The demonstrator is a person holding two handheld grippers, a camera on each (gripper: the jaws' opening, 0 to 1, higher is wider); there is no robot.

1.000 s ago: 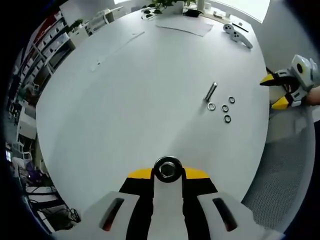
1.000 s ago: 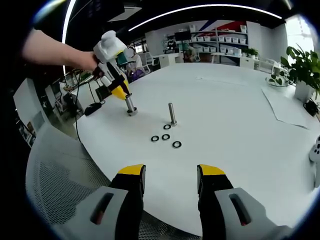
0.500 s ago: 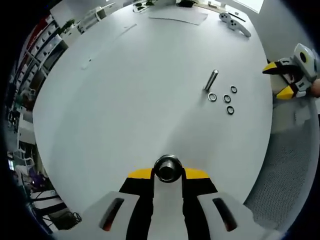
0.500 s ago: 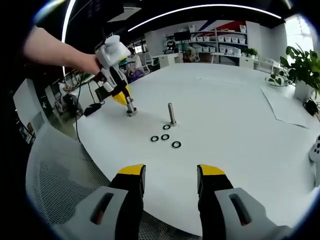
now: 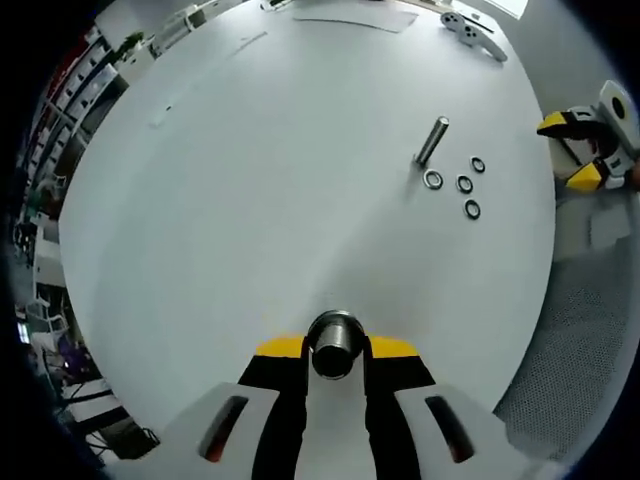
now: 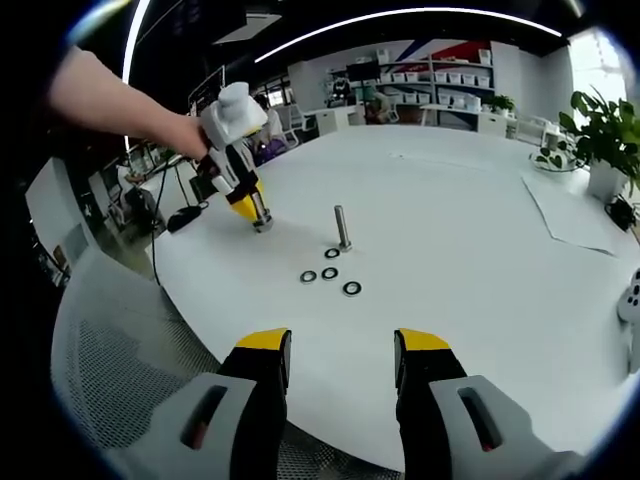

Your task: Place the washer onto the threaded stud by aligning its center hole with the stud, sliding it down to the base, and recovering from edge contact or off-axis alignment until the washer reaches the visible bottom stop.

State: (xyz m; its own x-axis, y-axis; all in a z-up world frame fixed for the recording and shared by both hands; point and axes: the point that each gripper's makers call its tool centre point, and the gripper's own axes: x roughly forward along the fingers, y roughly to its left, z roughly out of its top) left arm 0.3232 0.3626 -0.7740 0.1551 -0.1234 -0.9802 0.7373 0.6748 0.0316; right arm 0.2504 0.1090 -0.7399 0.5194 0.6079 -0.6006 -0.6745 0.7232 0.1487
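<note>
My left gripper [image 5: 335, 350] is shut on a short metal stud [image 5: 334, 338], seen end-on between the yellow jaws. In the right gripper view the left gripper [image 6: 243, 200] holds that stud [image 6: 260, 214] with its base on the table near the edge. A second, bare stud [image 6: 343, 227] [image 5: 432, 140] stands upright mid-table. Several washers [image 6: 329, 273] [image 5: 465, 184] lie flat beside it. My right gripper [image 6: 340, 358] hangs open above the table edge, holding nothing, and appears at the right rim as the right gripper [image 5: 578, 150].
A round white table [image 6: 470, 200] carries paper sheets [image 6: 580, 215] and a game controller [image 5: 480, 25] far off. A person's arm [image 6: 110, 100] holds the left gripper. A mesh chair [image 6: 120, 380] stands by the near edge; a plant [image 6: 600, 135] is at right.
The left gripper has tilted and shifted slightly with its stud, so its view slid across the table. The right gripper, the bare stud and the washers stayed put.
</note>
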